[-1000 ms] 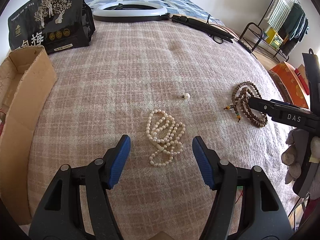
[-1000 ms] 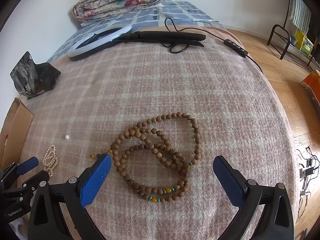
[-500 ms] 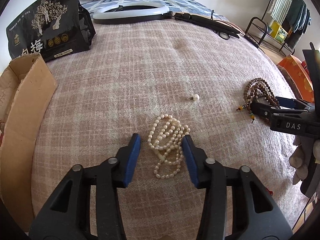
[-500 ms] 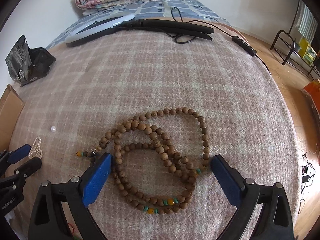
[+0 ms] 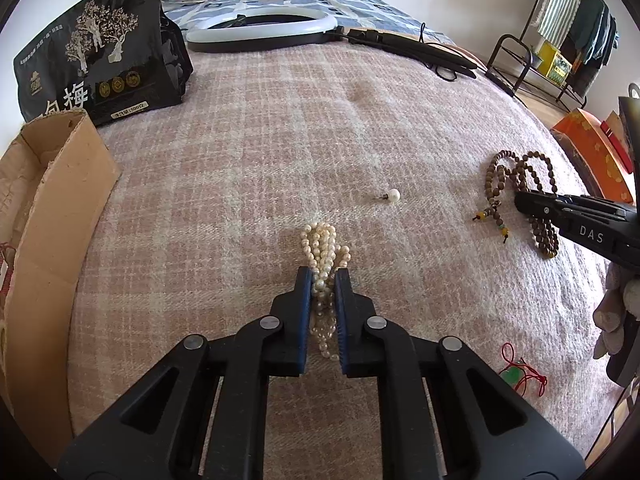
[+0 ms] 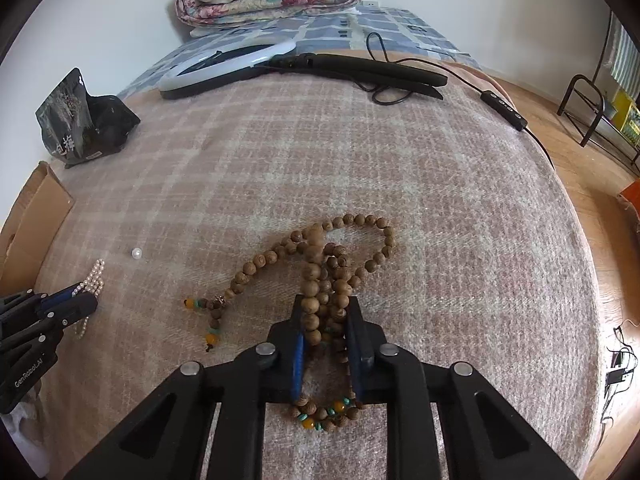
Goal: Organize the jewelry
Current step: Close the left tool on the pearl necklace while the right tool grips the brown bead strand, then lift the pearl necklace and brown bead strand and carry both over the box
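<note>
- Two hand-held grippers: left hand-held gripper point(image 5: 323, 276), right hand-held gripper point(image 6: 325, 304).
- One pearl necklace point(image 5: 320, 246).
- One wooden bead strand point(image 6: 320, 256).
- One loose pearl stud point(image 5: 394, 195), at 1 o'clock from the pearls.
- One red-corded green pendant point(image 5: 520, 374).
- One black snack bag point(image 5: 100, 60).
- One ring light point(image 5: 262, 32).
- One cardboard box point(image 5: 48, 216).

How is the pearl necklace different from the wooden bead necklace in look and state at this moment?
The pearl necklace has small cream-white beads; the wooden bead necklace has larger brown beads, with some orange and turquoise ones. The pearl necklace is bunched into a narrow bundle, while the wooden bead necklace spreads in wider loops with a short tail. The left gripper is shut on the pearls; the right gripper is shut on the wooden beads. Both lie on the plaid blanket.
</note>
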### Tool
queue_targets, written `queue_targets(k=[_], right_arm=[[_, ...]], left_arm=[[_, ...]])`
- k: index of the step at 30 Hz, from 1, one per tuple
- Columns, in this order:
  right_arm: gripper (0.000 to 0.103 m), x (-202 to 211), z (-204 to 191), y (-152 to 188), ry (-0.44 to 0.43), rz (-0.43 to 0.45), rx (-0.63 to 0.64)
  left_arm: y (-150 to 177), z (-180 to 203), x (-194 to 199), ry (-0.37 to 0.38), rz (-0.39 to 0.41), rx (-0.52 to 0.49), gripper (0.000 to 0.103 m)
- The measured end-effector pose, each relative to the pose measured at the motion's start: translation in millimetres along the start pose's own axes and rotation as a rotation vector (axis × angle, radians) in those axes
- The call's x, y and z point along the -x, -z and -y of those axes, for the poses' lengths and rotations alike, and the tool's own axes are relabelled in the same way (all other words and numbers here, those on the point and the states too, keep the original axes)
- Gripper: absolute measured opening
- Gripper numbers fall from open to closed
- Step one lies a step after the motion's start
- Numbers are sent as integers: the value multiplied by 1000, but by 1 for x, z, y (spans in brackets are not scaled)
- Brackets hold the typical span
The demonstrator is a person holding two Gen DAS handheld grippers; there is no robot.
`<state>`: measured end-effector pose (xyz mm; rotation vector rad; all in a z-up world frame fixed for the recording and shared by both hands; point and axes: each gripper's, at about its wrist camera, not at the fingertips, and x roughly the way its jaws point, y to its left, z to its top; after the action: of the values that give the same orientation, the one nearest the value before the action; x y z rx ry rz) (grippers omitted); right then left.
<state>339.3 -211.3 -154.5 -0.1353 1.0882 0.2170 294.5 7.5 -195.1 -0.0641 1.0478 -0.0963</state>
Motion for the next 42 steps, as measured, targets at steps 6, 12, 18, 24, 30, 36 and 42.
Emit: queue_targets(k=[6, 12, 18, 24, 30, 36, 42], right_arm=[[11, 13, 1, -1, 3, 27, -8], [11, 44, -4, -7, -5, 91, -24], [11, 81, -16, -7, -17, 148, -22], [11, 110, -31, -2, -29, 191, -15], [10, 147, -46, -5, -38, 271, -18], [10, 182, -72, -16, -67, 340, 6], [10, 212, -109, -26, -111, 383, 43]], left_arm=[[-1, -8, 12, 3, 25, 25, 5], [-3, -13, 35, 27, 69, 32, 5], [-6, -18, 60, 57, 110, 44, 5], [-4, -24, 86, 74, 155, 57, 5], [-1, -34, 117, 97, 202, 68, 5], [1, -50, 149, 115, 252, 88, 5], [2, -69, 178, 117, 301, 103, 5]])
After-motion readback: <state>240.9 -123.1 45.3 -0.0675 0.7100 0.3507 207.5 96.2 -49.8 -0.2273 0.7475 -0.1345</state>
